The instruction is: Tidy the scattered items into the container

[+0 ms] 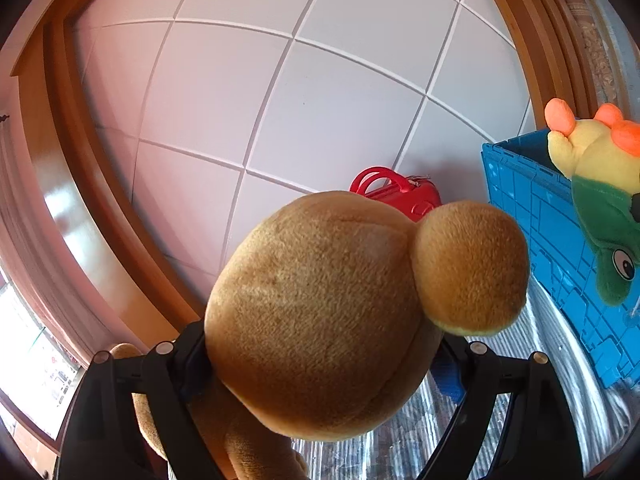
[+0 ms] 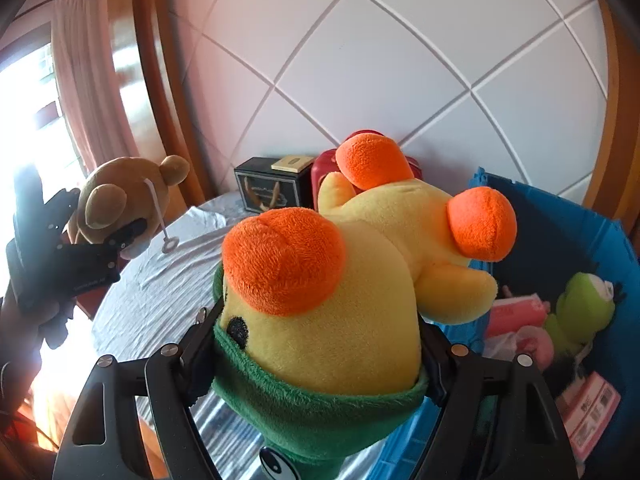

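Observation:
My left gripper [image 1: 320, 364] is shut on a brown plush bear [image 1: 320, 312], held up above the cloth-covered table; the bear fills the lower left wrist view. It also shows at the left of the right wrist view [image 2: 120, 200], clamped in the left gripper [image 2: 108, 248]. My right gripper [image 2: 316, 356] is shut on a yellow, green and orange plush toy [image 2: 340, 280], held at the left rim of the blue crate [image 2: 560, 220]. The same toy hangs over the crate [image 1: 540, 220] rim in the left wrist view [image 1: 600, 184].
The crate holds a green plush [image 2: 580, 312], pink packets [image 2: 516, 312] and a box [image 2: 592, 412]. A red case [image 1: 400, 192] and a black box [image 2: 272, 188] stand at the table's back by the white panelled wall. A curtained window is at the left.

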A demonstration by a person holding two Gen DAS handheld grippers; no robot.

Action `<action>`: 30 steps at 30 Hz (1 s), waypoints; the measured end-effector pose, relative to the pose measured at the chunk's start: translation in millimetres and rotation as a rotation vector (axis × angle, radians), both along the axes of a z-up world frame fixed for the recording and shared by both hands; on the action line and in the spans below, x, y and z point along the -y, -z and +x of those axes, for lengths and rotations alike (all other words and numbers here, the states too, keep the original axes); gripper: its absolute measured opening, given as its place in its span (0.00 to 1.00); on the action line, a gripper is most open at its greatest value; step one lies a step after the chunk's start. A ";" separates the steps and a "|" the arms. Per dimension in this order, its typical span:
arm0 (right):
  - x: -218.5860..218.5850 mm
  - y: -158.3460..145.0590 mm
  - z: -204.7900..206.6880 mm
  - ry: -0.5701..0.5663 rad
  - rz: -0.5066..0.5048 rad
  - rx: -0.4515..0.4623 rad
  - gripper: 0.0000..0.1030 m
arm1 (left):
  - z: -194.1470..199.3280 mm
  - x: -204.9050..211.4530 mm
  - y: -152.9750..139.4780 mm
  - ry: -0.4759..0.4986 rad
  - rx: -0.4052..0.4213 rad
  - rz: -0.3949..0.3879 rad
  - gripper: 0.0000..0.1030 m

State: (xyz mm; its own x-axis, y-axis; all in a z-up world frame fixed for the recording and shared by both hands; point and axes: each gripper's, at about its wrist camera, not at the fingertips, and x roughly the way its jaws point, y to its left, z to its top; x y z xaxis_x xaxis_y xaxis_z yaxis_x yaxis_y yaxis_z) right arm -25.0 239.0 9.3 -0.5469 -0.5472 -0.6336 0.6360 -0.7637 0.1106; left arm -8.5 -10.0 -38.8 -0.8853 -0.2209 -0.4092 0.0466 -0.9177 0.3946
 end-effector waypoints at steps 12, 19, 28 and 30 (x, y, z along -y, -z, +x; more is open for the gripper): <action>-79.0 -18.2 -10.7 0.069 -0.031 -0.027 0.77 | -24.5 -93.8 -28.1 0.144 -0.032 -0.013 0.85; -124.8 -16.4 -24.8 0.141 -0.045 -0.030 0.77 | -39.4 -150.3 -38.0 0.248 -0.039 -0.018 0.85; -193.1 -9.2 -37.1 0.228 -0.074 -0.019 0.77 | -62.4 -218.8 -48.8 0.392 -0.025 0.008 0.85; -206.0 -6.0 -40.1 0.254 -0.072 -0.014 0.78 | -68.3 -235.1 -50.6 0.425 -0.019 0.012 0.85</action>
State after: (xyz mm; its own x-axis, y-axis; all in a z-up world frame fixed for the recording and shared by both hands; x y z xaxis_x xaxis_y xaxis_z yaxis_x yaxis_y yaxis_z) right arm -65.1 445.0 15.3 -0.6811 -0.4348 -0.5891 0.4268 -0.8895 0.1630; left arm -76.8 225.1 11.8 -0.9043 0.1696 -0.3918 -0.3292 -0.8615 0.3867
